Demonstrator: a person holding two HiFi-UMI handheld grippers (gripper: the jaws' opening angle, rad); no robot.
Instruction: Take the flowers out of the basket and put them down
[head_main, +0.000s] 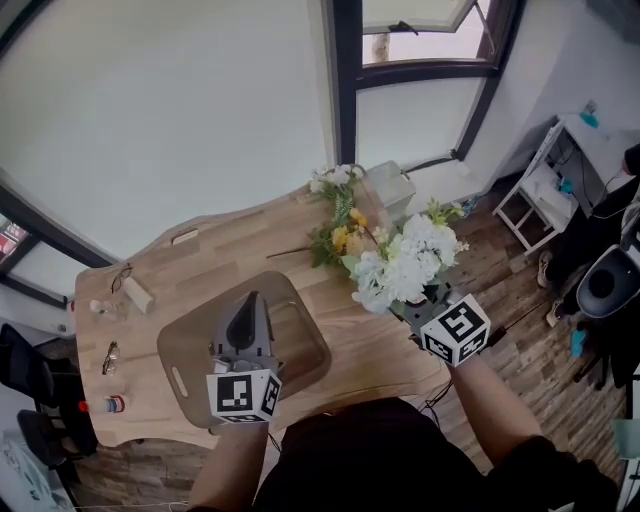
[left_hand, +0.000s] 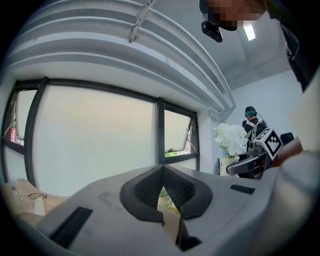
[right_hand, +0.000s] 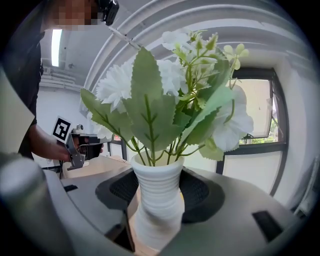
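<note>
The right tool (right_hand: 157, 186) is clamped on the ribbed neck of a white vase (right_hand: 158, 202), one jaw on each side, touching it. White flowers (right_hand: 172, 75) and broad green leaves rise from the vase and fill most of the right gripper view. In the head view this bunch of white flowers (head_main: 405, 262) sits at the right edge of the wooden bench (head_main: 200, 262), to the right of the basket (head_main: 180, 352) and outside it. It hides the vase and most of the right tool (head_main: 425, 300) from above. Whether the vase's base rests on the wood or hangs just over it cannot be told.

The left tool (head_main: 249, 300) is over the basket, a shallow brown one with a handle slot, pointing away from the person. In the left gripper view the left tool (left_hand: 162, 172) has its jaws drawn together at the tips, leaving only a thin slit lower down, with nothing held between them.

A second bunch, with yellow and white blooms (head_main: 340, 225), lies flat on the bench beyond the basket, near the far edge. A white box (head_main: 392, 188) stands just behind it at the bench's far corner. On the left part of the bench lie a pair of glasses (head_main: 110, 357) and, near the front left corner, a small bottle (head_main: 103, 405).
</note>
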